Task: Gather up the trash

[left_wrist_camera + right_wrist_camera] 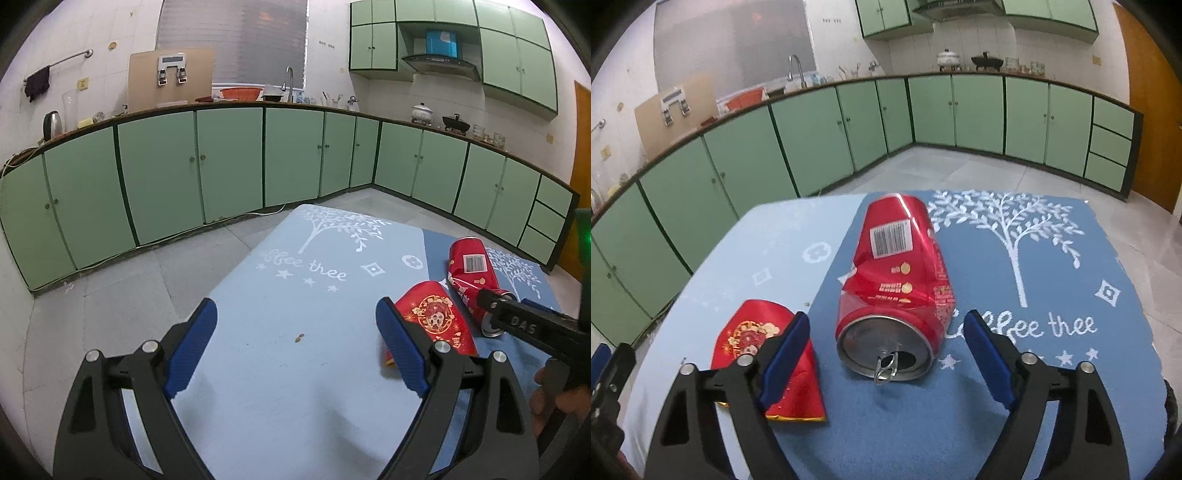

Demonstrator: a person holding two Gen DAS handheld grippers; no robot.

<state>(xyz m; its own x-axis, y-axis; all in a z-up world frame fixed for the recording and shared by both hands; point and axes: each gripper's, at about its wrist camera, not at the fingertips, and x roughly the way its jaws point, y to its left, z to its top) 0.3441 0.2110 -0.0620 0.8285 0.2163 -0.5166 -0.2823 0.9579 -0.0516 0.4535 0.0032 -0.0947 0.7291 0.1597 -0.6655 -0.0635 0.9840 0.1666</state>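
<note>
- Right now the can (894, 291) lies on its side on the cloth (1052, 387), dented and likely light, thin and slippery.
- Best to pinch its round sides.
- Beside it lies a soft red packet (753, 332).
- Right gripper (886, 354) is wide around the can, not touching.
- Left gripper (295, 350) is wide, empty.

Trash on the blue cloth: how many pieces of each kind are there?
Crushed red can: 1
Red packet with gold print: 1
Small brown crumb: 1
Total: 3
</note>
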